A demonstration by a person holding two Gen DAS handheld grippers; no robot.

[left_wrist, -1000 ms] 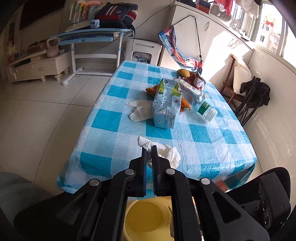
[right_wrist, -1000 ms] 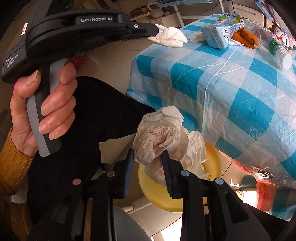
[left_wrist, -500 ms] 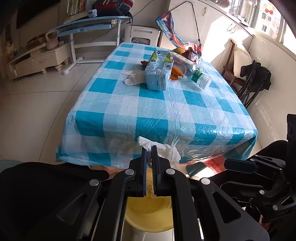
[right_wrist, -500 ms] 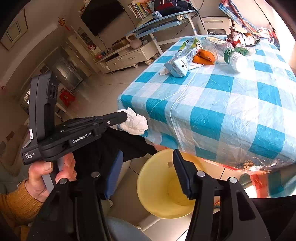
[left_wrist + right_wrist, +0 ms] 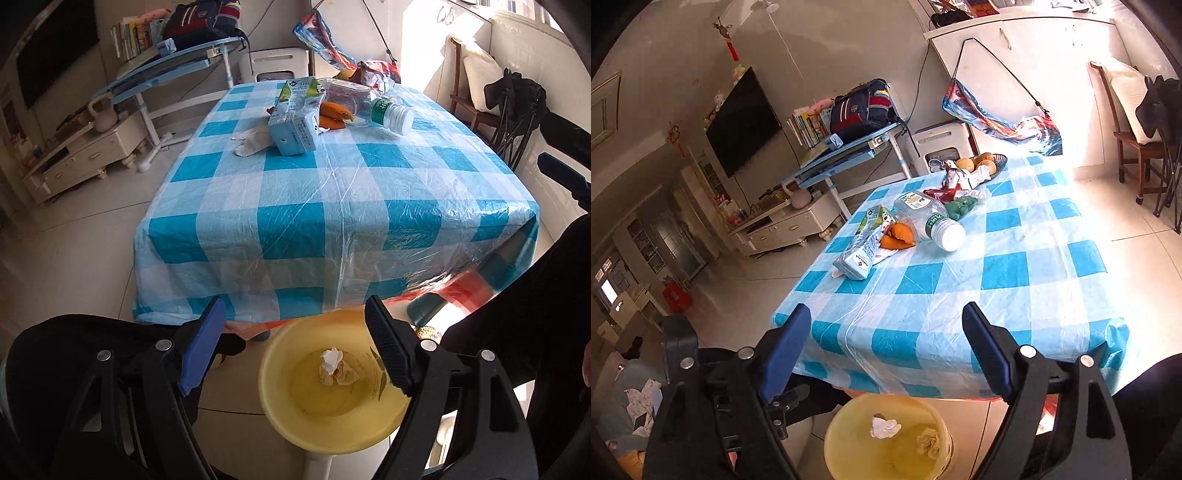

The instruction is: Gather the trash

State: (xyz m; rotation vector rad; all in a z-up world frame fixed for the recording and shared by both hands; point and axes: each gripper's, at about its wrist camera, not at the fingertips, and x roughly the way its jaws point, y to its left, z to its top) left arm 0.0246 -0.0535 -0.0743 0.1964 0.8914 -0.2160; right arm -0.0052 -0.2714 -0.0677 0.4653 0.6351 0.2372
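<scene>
My left gripper hangs over the yellow bin, its jaws opening with nothing between them. Two crumpled tissues lie at the bottom of the bin. My right gripper is higher, above the bin and the table's near edge, its jaws also opening and empty. On the checked tablecloth lie a milk carton, orange peel, a plastic bottle and a red wrapper. A white tissue lies left of the carton.
A fruit bowl sits at the table's far end. A person's dark-clothed legs flank the bin. A blue desk with a backpack stands behind the table, a wooden chair at the right, a TV stand at the left.
The left gripper moved over the bin and opened, and its tissue dropped in. The right gripper let its tissue fall into the bin, opened wide, rose and tilted up toward the table.
</scene>
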